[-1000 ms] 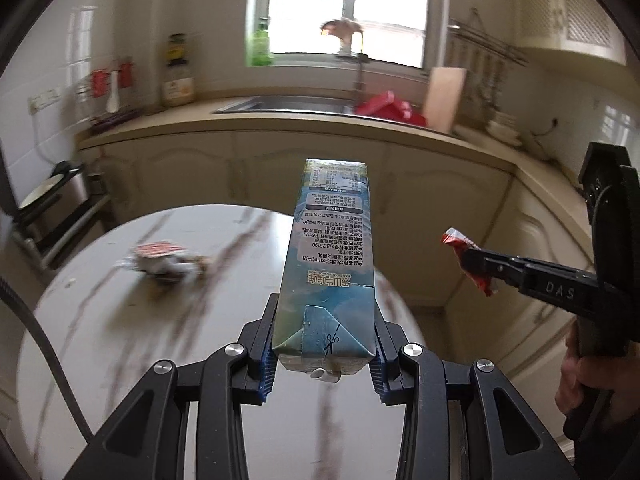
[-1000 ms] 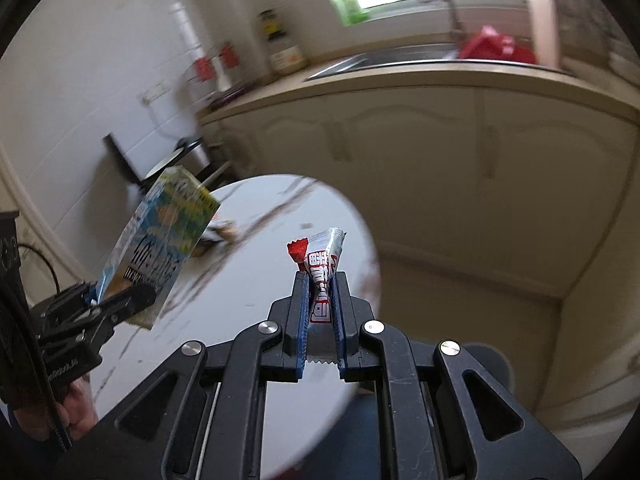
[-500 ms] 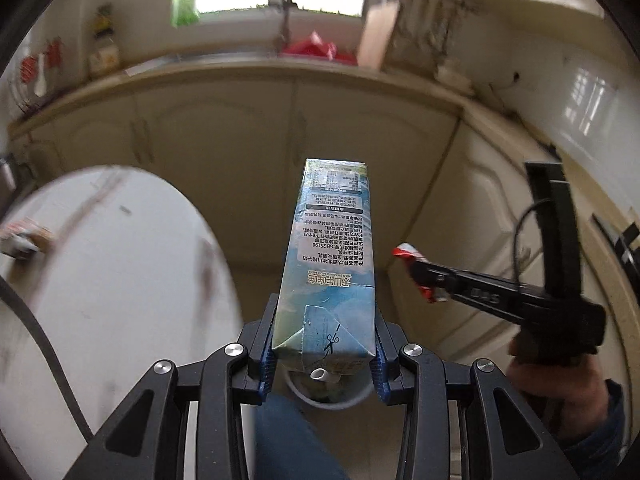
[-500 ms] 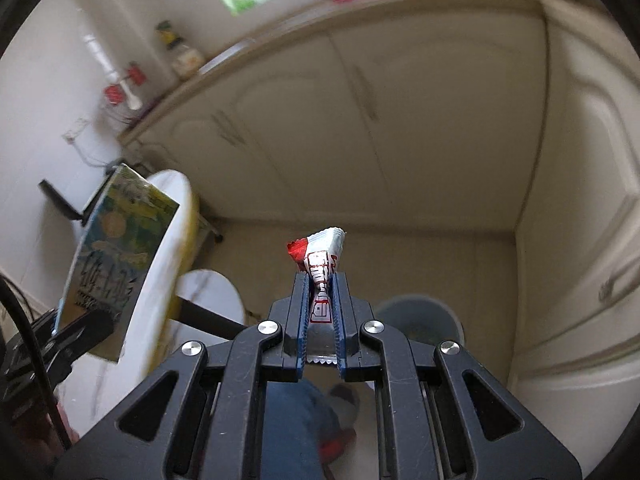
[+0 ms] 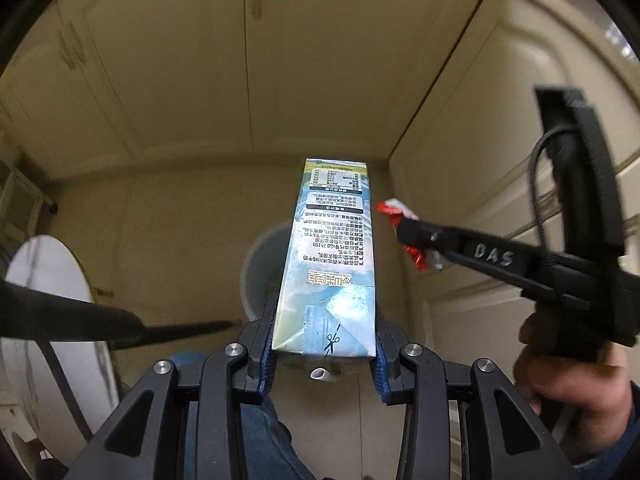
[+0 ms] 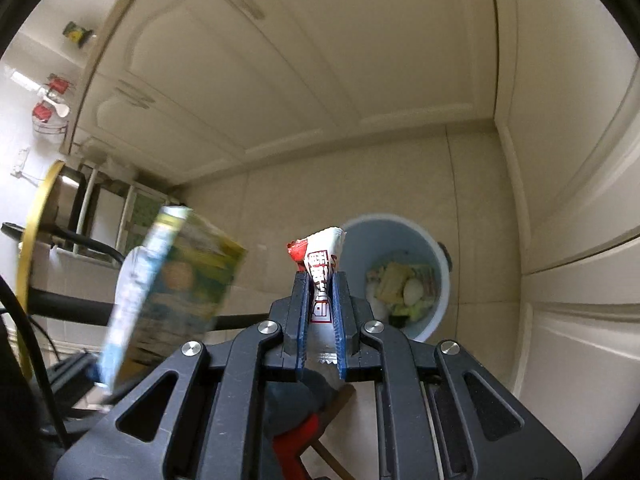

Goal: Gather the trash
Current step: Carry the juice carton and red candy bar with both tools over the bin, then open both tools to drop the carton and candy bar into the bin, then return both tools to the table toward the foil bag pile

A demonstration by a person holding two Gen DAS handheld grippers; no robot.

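Note:
A tall blue and white drink carton [image 5: 334,256] stands between the blue pads of my left gripper [image 5: 324,340], which is shut on its lower end. The same carton [image 6: 172,296] shows blurred at the left of the right wrist view. My right gripper [image 6: 320,308] is shut on a red and white snack wrapper [image 6: 320,260]; that wrapper [image 5: 400,220] also sticks out of the black fingers in the left wrist view. Below both, on the tiled floor, stands a pale blue trash bin [image 6: 424,240] with food scraps inside. In the left wrist view the carton hides most of the bin [image 5: 260,272].
Cream cabinet doors [image 5: 248,60] form a corner behind the bin. The round marble table [image 5: 44,280] sits at the left, its yellow edge [image 6: 32,240] near the carton. A person's hand [image 5: 572,372] grips the right tool. Blue trouser legs [image 5: 260,432] show below.
Both grippers swung away from the table and sink, tilted down toward the floor and sank. The bin came into view below them. Carton and wrapper stayed gripped.

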